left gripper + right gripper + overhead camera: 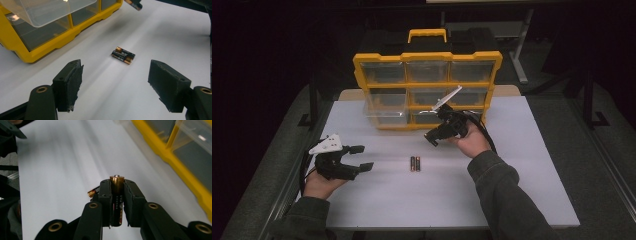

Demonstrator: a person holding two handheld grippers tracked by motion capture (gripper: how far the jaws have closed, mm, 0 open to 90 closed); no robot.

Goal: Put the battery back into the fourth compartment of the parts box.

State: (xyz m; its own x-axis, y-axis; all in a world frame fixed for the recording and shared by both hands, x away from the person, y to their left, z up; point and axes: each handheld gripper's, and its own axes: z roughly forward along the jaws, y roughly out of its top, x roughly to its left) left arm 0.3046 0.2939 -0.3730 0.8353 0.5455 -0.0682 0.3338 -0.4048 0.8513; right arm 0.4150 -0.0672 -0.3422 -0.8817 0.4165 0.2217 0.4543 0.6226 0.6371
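Note:
Two black-and-copper batteries [415, 163] lie side by side on the white table [512, 165]; the left gripper view shows them [123, 55] ahead of its jaws. My left gripper [360, 158] rests at the table's left, open and empty, its pads [72, 83] wide apart [116, 86]. My right gripper [432, 138] hovers above the table in front of the organizer, shut on a third battery [116, 195] whose copper end pokes out between the jaws. A yellow organizer [427, 90] with clear drawers stands at the back; one clear drawer [384, 112] is pulled out.
The pulled-out drawer [47, 11] overhangs the table at the organizer's lower left. Bare white tabletop stretches in front of and right of the batteries. The table's edges drop to a dark floor; a dark post [313, 95] stands at the left.

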